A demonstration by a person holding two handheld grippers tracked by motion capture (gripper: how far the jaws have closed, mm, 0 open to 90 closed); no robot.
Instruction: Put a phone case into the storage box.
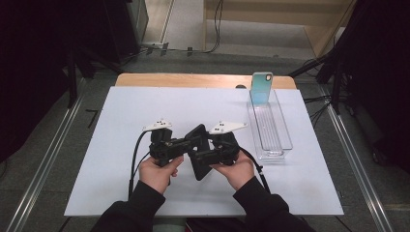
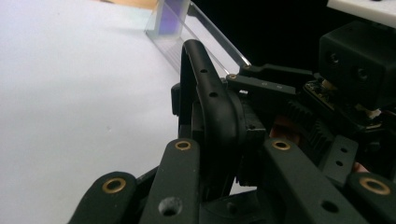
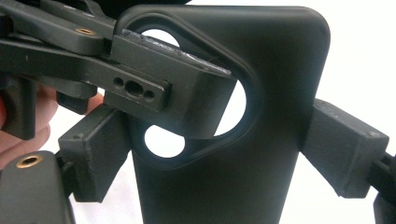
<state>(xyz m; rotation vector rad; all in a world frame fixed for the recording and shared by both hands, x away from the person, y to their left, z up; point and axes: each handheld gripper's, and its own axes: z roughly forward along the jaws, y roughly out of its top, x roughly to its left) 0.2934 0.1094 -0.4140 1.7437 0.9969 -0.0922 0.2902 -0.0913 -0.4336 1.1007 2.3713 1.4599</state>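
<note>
A phone case point(image 1: 198, 153) sits between both grippers, left of the tray point(image 1: 285, 140).

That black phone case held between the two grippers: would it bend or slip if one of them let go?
The black phone case looks thin and hollow, so it is probably light. The left gripper pinches it at the camera cutout and the right gripper spans its sides; it shows no sag, so likely fairly stiff. Its matte surface probably grips well, though one hold might let it swing.
</note>
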